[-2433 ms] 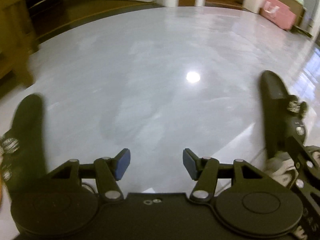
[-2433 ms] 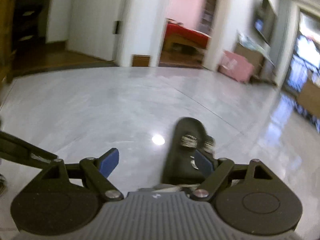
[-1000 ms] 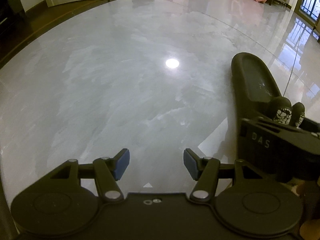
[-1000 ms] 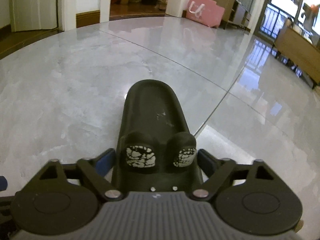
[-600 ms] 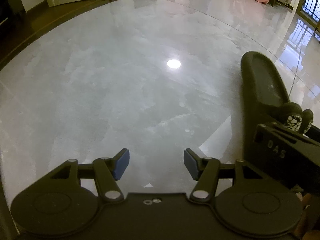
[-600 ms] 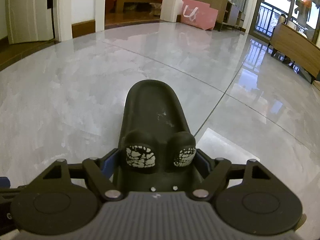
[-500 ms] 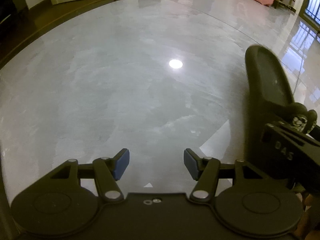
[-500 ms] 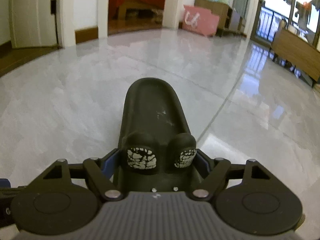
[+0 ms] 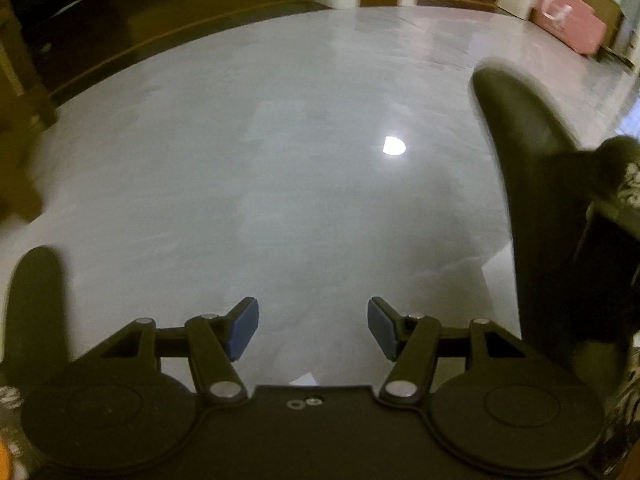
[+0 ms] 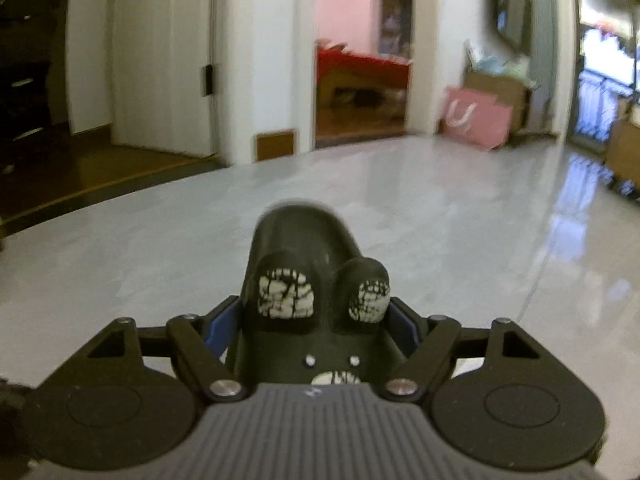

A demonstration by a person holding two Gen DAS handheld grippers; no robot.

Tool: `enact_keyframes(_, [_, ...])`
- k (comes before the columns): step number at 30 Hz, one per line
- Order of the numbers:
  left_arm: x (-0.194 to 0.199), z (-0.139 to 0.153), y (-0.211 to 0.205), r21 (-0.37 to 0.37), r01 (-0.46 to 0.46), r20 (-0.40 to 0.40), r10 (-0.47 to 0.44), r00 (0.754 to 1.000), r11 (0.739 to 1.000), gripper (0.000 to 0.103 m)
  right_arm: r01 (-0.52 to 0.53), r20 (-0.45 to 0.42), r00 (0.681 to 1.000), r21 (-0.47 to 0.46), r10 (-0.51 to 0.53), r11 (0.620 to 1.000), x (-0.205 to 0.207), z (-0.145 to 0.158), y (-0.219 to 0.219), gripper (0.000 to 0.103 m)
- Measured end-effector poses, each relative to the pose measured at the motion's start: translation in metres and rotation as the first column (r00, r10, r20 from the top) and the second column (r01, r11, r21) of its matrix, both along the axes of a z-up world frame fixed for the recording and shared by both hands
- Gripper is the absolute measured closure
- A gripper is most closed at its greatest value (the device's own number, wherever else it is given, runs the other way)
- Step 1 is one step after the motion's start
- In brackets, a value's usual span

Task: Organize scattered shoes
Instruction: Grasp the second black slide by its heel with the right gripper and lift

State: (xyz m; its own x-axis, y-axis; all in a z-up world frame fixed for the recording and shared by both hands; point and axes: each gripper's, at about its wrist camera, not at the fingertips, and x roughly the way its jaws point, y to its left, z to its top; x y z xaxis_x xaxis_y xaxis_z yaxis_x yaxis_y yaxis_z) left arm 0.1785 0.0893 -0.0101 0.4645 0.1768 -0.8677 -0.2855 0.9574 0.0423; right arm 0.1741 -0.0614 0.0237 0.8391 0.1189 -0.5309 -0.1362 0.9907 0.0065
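A black slipper with two cracked white-patterned straps sits between the blue pads of my right gripper, which is shut on its sides. Its heel end points away and it hangs above the glossy grey floor. In the left wrist view the same slipper appears blurred at the right edge. My left gripper is open over bare floor with nothing between its pads. A second black slipper lies at the lower left, beside the left gripper.
A pink bag leans by the far wall near cardboard boxes. A doorway opens onto a room with a red bed. Dark wood flooring borders the grey floor at the left. Wooden furniture stands at the left.
The right gripper's pads closed onto the slipper's sides, and it lifted and tilted up. The left gripper shifted, bringing the second slipper into view at the lower left.
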Motion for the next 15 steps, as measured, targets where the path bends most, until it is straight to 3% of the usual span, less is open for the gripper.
enact_keyframes(5, [-0.051,0.004,0.037,0.053,-0.047,-0.044,0.050,0.998,0.997,0.042,-0.153,-0.086,0.985,-0.012,0.151,0.988,-0.037,-0.013,0.043,0.025])
enact_keyframes(10, [-0.113,-0.004,0.066,0.025,-0.113,-0.108,0.115,0.987,0.993,0.042,-0.240,-0.204,0.951,-0.021,0.231,0.971,-0.080,-0.043,0.069,0.032])
enact_keyframes(12, [-0.128,-0.007,0.070,0.022,-0.123,-0.126,0.124,0.984,0.992,0.042,-0.251,-0.169,0.956,-0.047,0.240,0.967,-0.101,-0.056,0.071,0.031])
enact_keyframes(13, [-0.137,-0.010,0.071,0.019,-0.125,-0.138,0.126,0.982,0.992,0.042,-0.257,-0.126,0.961,-0.093,0.245,0.962,-0.111,-0.059,0.074,0.026])
enact_keyframes(14, [-0.140,-0.013,0.072,0.017,-0.128,-0.146,0.129,0.981,0.992,0.042,-0.263,-0.090,0.964,-0.149,0.251,0.953,-0.120,-0.063,0.078,0.007])
enact_keyframes(15, [-0.141,-0.015,0.073,0.016,-0.131,-0.152,0.132,0.980,0.991,0.042,-0.268,-0.075,0.963,-0.203,0.258,0.942,-0.125,-0.068,0.084,0.002])
